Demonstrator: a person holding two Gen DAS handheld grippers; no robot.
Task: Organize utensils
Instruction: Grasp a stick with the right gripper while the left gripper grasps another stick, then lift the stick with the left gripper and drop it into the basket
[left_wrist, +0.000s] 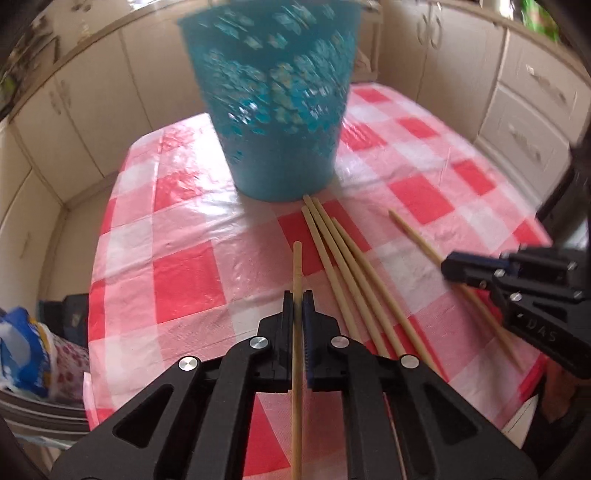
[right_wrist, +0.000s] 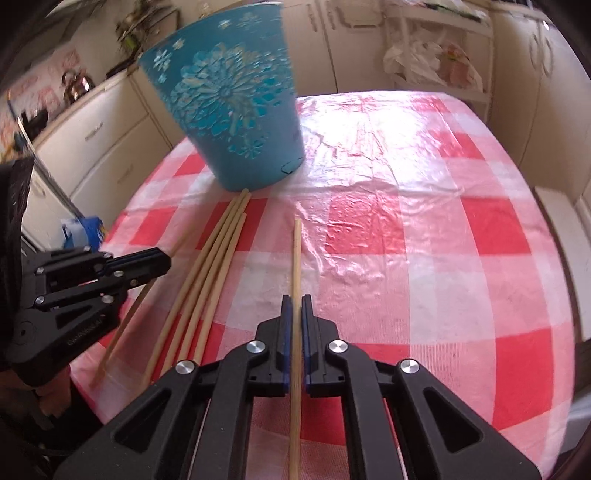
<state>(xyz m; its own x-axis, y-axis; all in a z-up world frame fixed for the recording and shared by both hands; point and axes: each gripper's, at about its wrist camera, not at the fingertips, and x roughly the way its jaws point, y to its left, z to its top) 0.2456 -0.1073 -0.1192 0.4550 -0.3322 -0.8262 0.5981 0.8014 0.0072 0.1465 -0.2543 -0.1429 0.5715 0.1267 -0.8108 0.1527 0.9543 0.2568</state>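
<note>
Chopsticks fill both tongs: the left tongs (left_wrist: 297, 306) are clamped on one stick (left_wrist: 296, 266), the right tongs (right_wrist: 295, 310) on another (right_wrist: 296, 258). Four more (left_wrist: 343, 266) lie between the tongs, tips by the teal bin (left_wrist: 273, 110) ahead (likely their destination). Checked cloth (right_wrist: 406, 221) covers the table; cream cabinets (left_wrist: 524, 110) stand beyond.

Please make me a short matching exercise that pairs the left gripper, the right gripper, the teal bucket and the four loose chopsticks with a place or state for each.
Things:
1. left gripper
2. right gripper
3. teal bucket
4. four loose chopsticks

Places or states:
A. lying side by side on the checked tablecloth, tips near the bucket's base
B. standing upright on the table
C. shut on the single chopstick left of the bundle
D. shut on the single chopstick right of the bundle

Pairs: 1-C, 2-D, 3-B, 4-A
</note>
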